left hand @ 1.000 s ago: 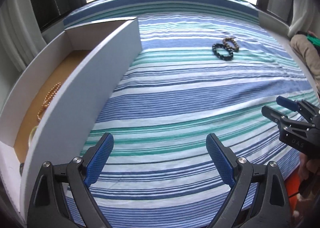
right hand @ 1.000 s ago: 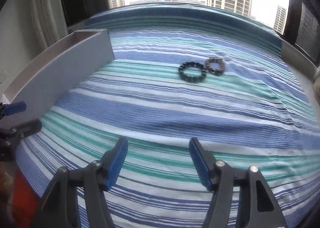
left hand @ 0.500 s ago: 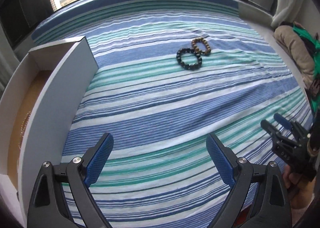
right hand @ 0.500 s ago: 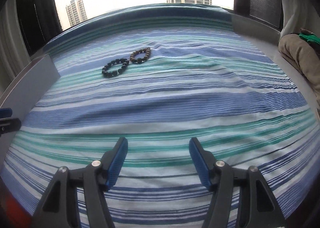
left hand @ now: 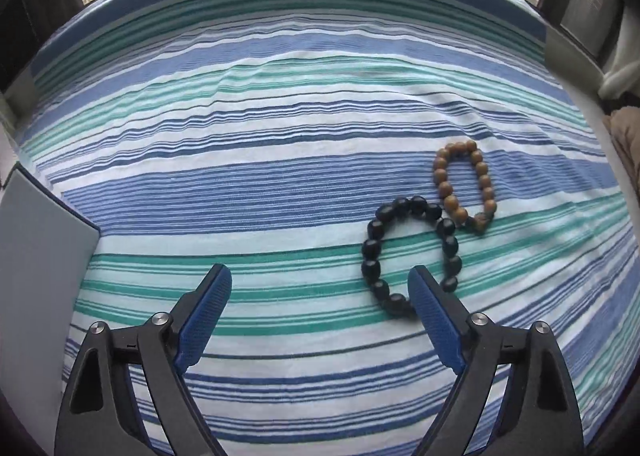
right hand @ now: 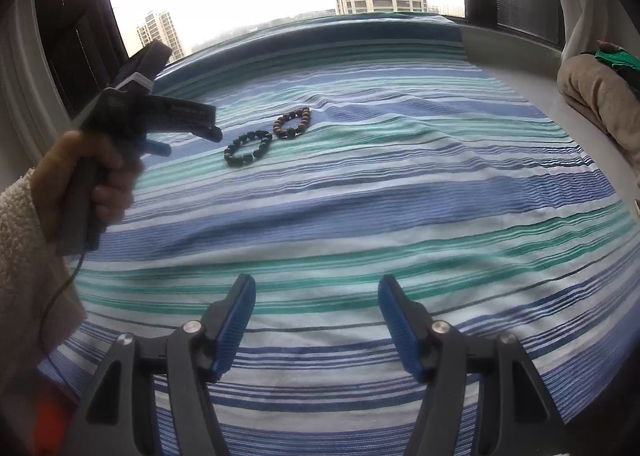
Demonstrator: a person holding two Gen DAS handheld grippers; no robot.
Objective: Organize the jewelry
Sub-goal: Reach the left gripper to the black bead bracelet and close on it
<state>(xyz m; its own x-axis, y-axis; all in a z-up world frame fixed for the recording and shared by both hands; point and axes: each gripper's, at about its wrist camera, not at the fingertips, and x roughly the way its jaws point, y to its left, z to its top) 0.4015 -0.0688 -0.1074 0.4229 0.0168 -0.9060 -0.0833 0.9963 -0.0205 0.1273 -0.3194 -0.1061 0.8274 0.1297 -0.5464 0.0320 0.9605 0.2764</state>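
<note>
A black bead bracelet (left hand: 412, 252) lies on the striped bedsheet, touching a brown bead bracelet (left hand: 464, 185) beyond it. My left gripper (left hand: 320, 296) is open and empty, just short of the black bracelet, whose near edge sits by the right fingertip (left hand: 424, 292). In the right wrist view both bracelets show far off, black (right hand: 248, 147) and brown (right hand: 292, 123), with the left gripper (right hand: 192, 135) just left of them. My right gripper (right hand: 316, 304) is open and empty, low over the sheet.
A corner of the white box (left hand: 40, 240) shows at the left edge of the left wrist view. The striped sheet (right hand: 400, 195) covers the bed. A beige bundle with green cloth (right hand: 600, 95) lies at the right. Windows stand behind.
My left gripper has moved forward and right, away from the box, up to the black bracelet. The right gripper has swung a little and now sees the left hand and gripper.
</note>
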